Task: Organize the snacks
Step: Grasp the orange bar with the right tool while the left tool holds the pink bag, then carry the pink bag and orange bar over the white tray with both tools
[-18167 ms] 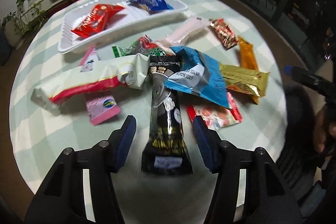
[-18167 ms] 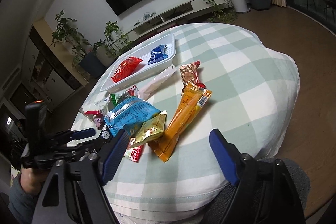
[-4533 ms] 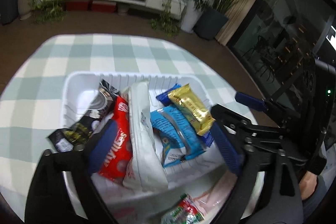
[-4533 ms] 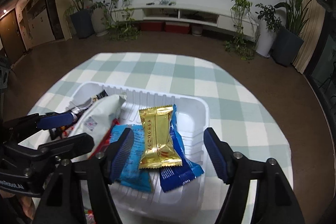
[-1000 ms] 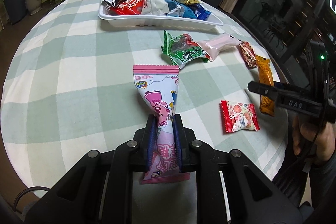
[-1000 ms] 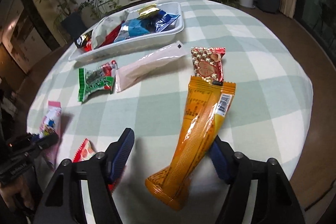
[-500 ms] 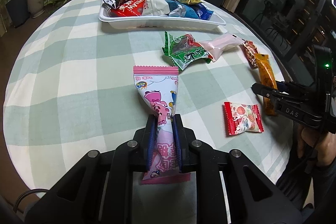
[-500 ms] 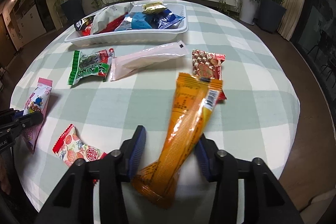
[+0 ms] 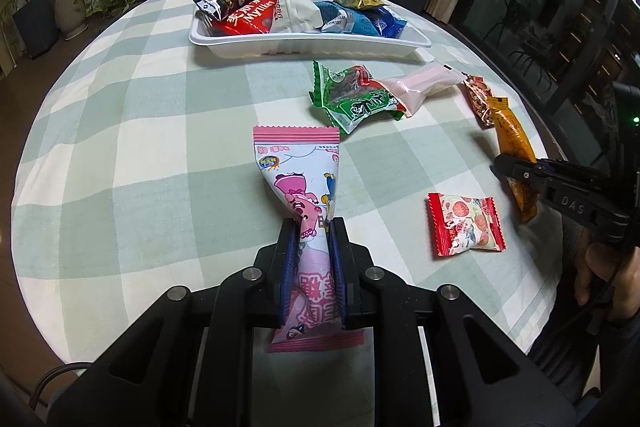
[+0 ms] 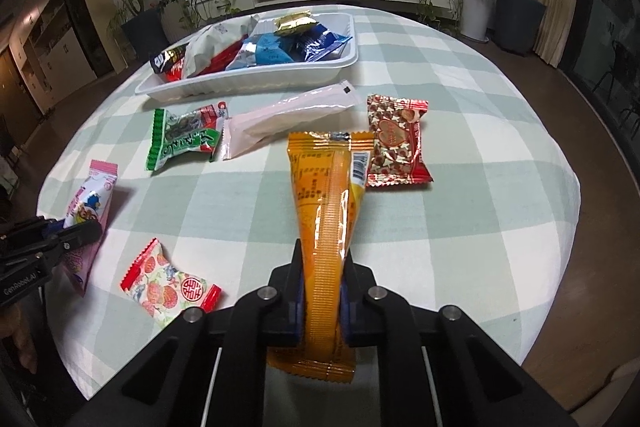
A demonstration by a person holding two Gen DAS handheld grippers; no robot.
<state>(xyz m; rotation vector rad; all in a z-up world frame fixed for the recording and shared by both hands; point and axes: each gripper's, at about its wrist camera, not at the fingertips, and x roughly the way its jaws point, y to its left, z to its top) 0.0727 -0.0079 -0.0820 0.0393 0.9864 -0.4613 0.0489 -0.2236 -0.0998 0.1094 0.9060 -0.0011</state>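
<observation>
Tray (image 10: 256,83) sits at table's (image 10: 480,155) far side, several packets inside. Before it lie seaweed pack (image 10: 180,139) left, long sachet (image 10: 288,119) middle, heart candy (image 10: 396,143) right. Strawberry candy (image 10: 168,287) lies nearer, left.

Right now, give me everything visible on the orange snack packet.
The orange snack packet is a long glossy foil-look pouch with crimped ends, a ribbed seam down its middle, printed text and a barcode near the far end. The right tongs are shut on its lower part. Its far end points toward the white tray, beside the red heart-print packet; whether they touch is unclear.
</observation>
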